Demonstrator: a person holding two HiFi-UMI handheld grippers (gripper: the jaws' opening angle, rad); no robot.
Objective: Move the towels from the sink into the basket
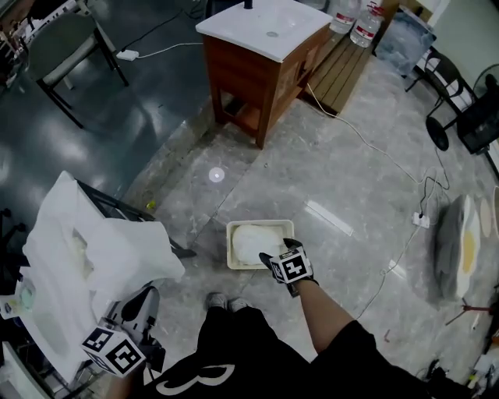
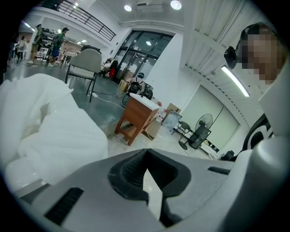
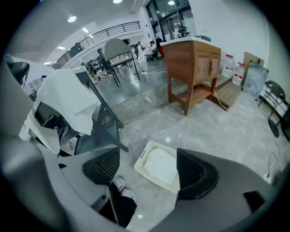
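Near left, low: left gripper (image 2: 147, 177), jaws together; thin pale sliver in the seam, not identifiable. Sits just under a big white cloth (image 1: 101, 249) draped over a dark rack (image 1: 117, 204); cloth close by on the left, not between the jaws.

Near centre: shoes (image 1: 218, 301) on grey stone floor.

Just beyond the shoes: right gripper (image 3: 149, 170), tilted steeply down, jaws wide apart, nothing in them. Hovers over the near right corner of the basket (image 1: 231, 248).

Basket pale, rectangular, flat on the floor. Inside it: white towel (image 1: 253, 240), filling most of the bottom, clear of the jaws above.

Well beyond, far centre: white sink (image 1: 292, 23) on a brown wooden cabinet (image 1: 248, 74).

Far left: chair (image 1: 66, 43). Far right, just past the cabinet: bottles (image 1: 365, 23).
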